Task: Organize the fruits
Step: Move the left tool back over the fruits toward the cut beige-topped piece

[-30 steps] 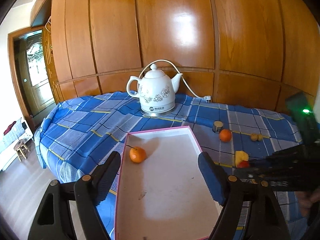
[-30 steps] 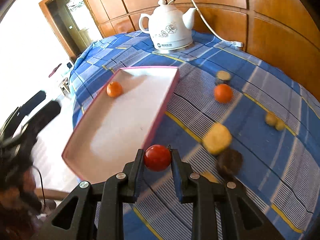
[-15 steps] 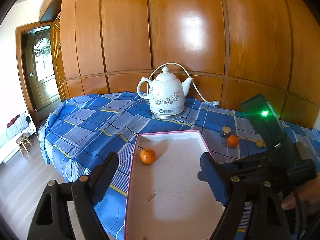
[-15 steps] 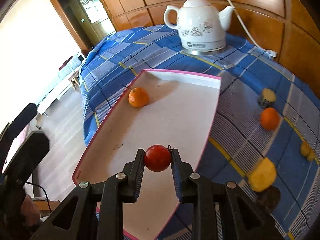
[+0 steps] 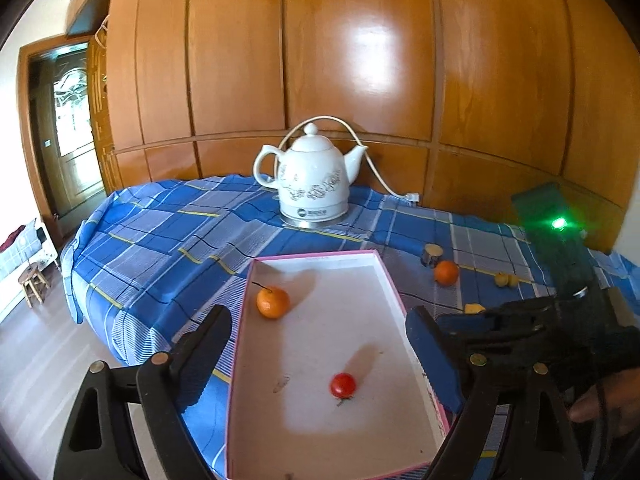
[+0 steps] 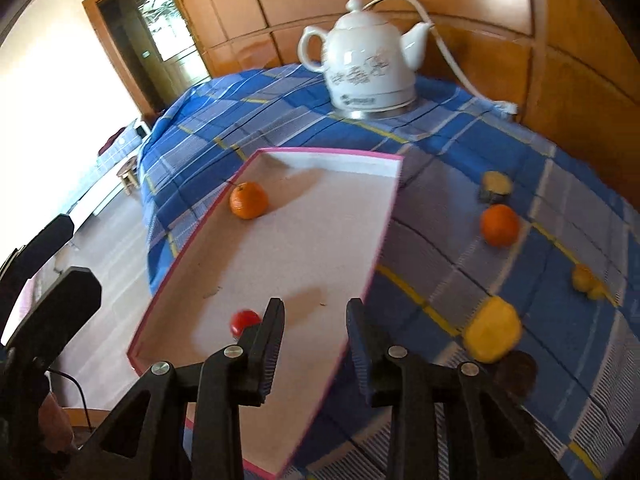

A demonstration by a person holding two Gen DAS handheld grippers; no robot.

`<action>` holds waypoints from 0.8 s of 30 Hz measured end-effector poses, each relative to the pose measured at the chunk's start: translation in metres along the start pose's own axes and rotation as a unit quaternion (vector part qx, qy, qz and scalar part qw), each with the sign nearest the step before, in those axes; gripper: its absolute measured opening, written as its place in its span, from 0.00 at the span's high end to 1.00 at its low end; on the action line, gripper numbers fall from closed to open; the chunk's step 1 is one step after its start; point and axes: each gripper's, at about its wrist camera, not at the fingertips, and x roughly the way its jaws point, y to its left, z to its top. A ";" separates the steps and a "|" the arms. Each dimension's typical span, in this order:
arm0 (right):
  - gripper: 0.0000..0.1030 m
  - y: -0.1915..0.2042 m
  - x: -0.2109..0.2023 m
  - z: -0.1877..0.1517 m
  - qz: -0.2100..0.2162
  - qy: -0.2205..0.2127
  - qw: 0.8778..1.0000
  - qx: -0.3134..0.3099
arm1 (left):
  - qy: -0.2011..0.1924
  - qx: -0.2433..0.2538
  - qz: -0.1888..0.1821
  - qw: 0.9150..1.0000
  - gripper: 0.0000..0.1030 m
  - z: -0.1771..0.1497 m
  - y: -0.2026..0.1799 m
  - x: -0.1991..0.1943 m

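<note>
A pink-rimmed white tray (image 5: 390,280) (image 6: 384,236) lies on the blue plaid cloth. In it are a mandarin (image 5: 273,302) (image 6: 248,200) near the far left and a red tomato (image 5: 343,385) (image 6: 244,321) near the front. My right gripper (image 6: 315,320) is open and empty above the tray's right part, the tomato just left of its left finger. My left gripper (image 5: 320,340) is open and empty, held over the tray's near end. On the cloth to the right lie an orange (image 6: 499,225) (image 5: 446,272), a yellow fruit (image 6: 493,334), small yellow pieces (image 6: 588,282) and a dark brown fruit (image 6: 516,372).
A white kettle (image 5: 310,184) (image 6: 366,68) with its cord stands at the back against the wood wall. A small cut stump-like piece (image 6: 496,187) sits near the orange. The table edge drops to the floor at the left, where a stool (image 5: 34,286) stands.
My right gripper has opened and let go of the red tomato, which now lies in the tray. The right gripper has shifted right of it; the left view has drawn back slightly.
</note>
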 end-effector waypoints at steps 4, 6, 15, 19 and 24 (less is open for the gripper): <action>0.69 -0.009 -0.014 -0.007 -0.019 -0.014 1.000 0.005 | 0.001 0.011 -0.010 1.000 0.13 -0.002 -0.010 -0.001; 0.69 -0.013 -0.019 -0.010 -0.027 -0.019 0.999 0.008 | 0.001 0.017 -0.014 1.000 0.13 -0.003 -0.016 -0.002; 0.69 -0.020 -0.033 -0.019 -0.047 -0.033 0.998 0.011 | 0.003 0.036 -0.024 0.999 0.13 -0.006 -0.031 -0.006; 0.69 -0.021 -0.036 -0.021 -0.053 -0.037 0.998 0.011 | 0.003 0.042 -0.024 0.999 0.12 -0.007 -0.035 -0.007; 0.69 -0.023 -0.040 -0.023 -0.059 -0.041 0.997 0.011 | 0.004 0.048 -0.025 0.999 0.12 -0.008 -0.038 -0.007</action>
